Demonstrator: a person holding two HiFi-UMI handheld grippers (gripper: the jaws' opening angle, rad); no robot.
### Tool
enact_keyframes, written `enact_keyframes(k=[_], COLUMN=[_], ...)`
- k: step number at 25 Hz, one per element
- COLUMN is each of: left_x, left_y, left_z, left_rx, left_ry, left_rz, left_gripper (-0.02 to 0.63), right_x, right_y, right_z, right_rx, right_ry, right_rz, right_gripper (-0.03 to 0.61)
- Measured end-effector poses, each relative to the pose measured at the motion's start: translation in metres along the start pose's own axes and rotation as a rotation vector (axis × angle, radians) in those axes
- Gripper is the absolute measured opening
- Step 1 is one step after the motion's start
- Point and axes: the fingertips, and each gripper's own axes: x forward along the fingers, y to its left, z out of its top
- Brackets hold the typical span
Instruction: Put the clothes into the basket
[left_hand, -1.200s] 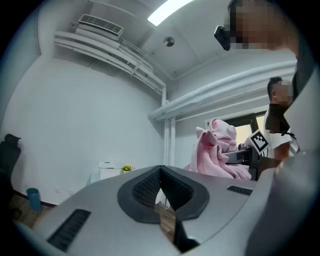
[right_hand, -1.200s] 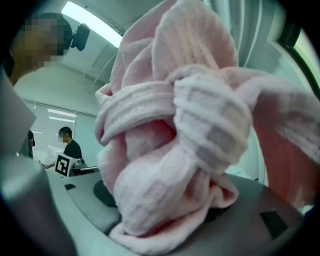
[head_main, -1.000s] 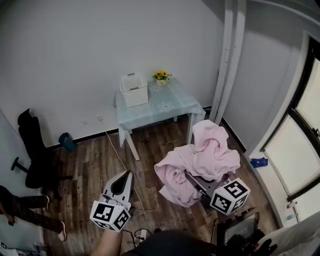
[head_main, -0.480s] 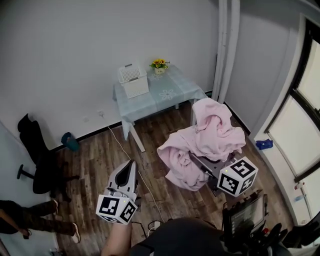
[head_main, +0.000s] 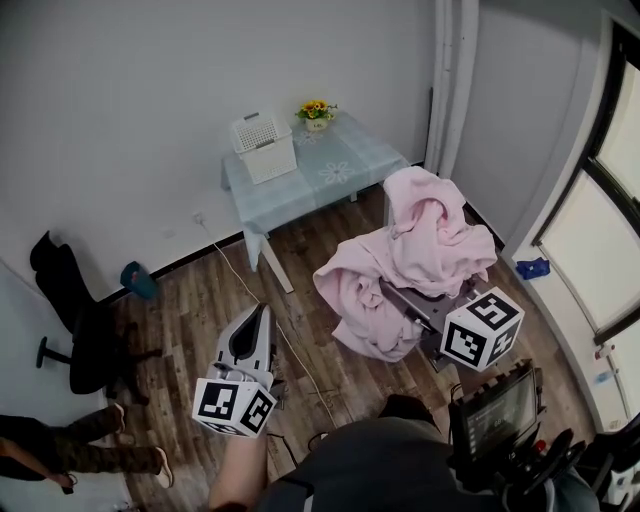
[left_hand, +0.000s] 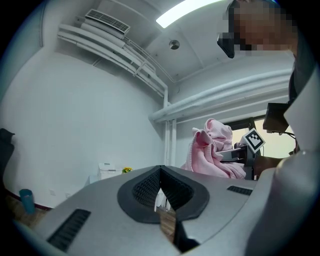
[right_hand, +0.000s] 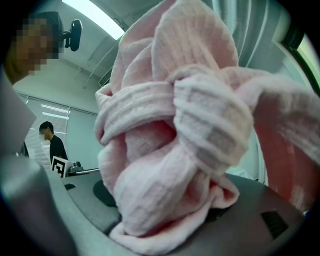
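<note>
A bulky bundle of pink clothes (head_main: 410, 260) hangs in the air over the wooden floor, with my right gripper (head_main: 397, 302) shut on it. In the right gripper view the pink cloth (right_hand: 170, 125) fills the frame and hides most of both jaws of the right gripper (right_hand: 165, 220). The white slatted basket (head_main: 262, 147) stands on a small table (head_main: 340, 185) by the far wall, well beyond the bundle. My left gripper (head_main: 260, 312) is low at the left, shut and empty. In the left gripper view, the left gripper (left_hand: 161, 172) points toward the basket (left_hand: 106, 171) and the clothes (left_hand: 212, 150).
A pot of yellow flowers (head_main: 316, 110) sits on the table beside the basket. A black office chair (head_main: 70, 320) and a blue bin (head_main: 139, 280) are at the left wall. Someone's legs (head_main: 60, 455) show at bottom left. A cable (head_main: 270, 320) runs across the floor. Windows line the right side.
The head view has shifted, so the table and basket sit a little more to the left. The pink bundle stays in the right gripper, and the left gripper stays shut.
</note>
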Motion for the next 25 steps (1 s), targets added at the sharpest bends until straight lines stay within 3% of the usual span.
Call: enact_keyframes(k=[5,8,25], left_x=[0.108,0.139,0.127], left_y=[0.053,0.066,0.073], left_z=[0.002,0.004,0.008], left_rx=[-0.007,0.0,0.028], left_ry=[0.052,0.063,0.01], left_rz=[0.055,0.083,0.17], left_gripper=[0.003,0.003,0.003], right_x=[0.098,0.127,0.133], right_y=[-0.085,-0.11,-0.107], right_z=[0.026,0.035,0.041], right_rx=[0.038,0.051,0.01], right_ry=[0.028,0.028,-0.029], right_rz=[0.045,0.073,0.144], right_gripper=[0.33,0.33,0.33])
